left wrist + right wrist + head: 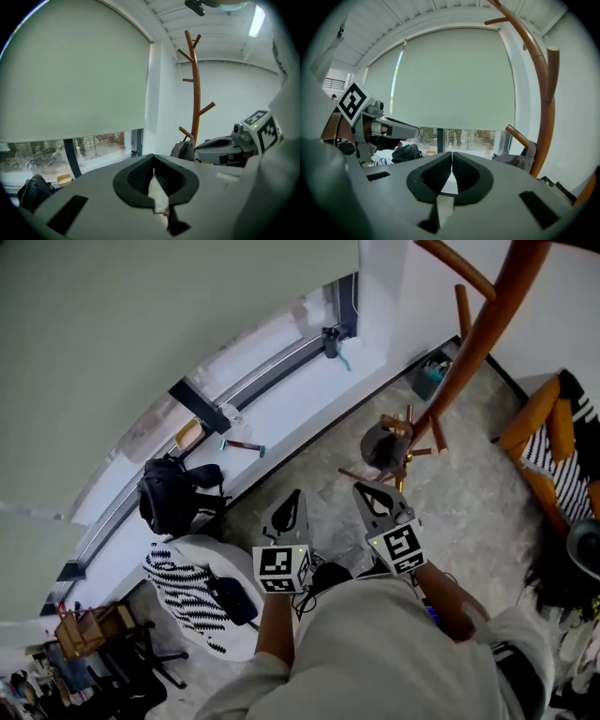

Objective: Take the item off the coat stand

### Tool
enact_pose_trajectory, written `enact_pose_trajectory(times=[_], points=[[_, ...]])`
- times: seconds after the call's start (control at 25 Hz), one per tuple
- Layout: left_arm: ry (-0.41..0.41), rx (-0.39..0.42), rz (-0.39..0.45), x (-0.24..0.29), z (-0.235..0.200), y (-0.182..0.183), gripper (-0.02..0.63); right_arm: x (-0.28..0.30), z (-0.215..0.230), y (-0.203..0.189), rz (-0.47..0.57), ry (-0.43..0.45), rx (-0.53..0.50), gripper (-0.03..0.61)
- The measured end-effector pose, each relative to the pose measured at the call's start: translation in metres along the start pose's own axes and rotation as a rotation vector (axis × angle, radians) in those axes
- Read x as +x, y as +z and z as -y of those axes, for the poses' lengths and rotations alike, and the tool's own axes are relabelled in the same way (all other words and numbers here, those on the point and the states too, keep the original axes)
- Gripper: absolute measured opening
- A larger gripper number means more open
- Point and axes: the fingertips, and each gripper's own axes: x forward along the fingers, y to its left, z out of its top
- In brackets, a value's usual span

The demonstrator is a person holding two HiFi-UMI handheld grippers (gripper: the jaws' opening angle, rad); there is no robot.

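The left tool and the right tool were held side by side at the lower centre of the head view. Each had its jaws pressed fully together with nothing between them. The grey item hung low on the wooden coat stand, right of centre, just beyond the right tool's tips.

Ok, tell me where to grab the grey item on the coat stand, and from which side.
Probably the top of the grey item, where it hangs on the low peg, coming from the peg's free end. The peg slants upward, so it should lift off along it. The right gripper, now shut, must open first.
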Motion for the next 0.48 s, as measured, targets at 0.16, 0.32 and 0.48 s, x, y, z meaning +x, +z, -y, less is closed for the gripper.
enact_pose_trajectory(times=[0.16, 0.32, 0.48], points=[[-0.132, 0.036, -0.040, 0.029, -0.009, -0.009, 0.011, 0.004, 0.005, -0.009, -0.044, -0.137, 0.046, 0.006], [-0.292, 0.093, -0.110, 0.063, 0.018, -0.026, 0.011, -0.022, 0.024, -0.034, -0.129, -0.302, 0.090, 0.006], [-0.385, 0.127, -0.155, 0.094, 0.047, -0.034, 0.011, -0.038, 0.051, -0.050, -0.168, -0.382, 0.122, 0.006]])
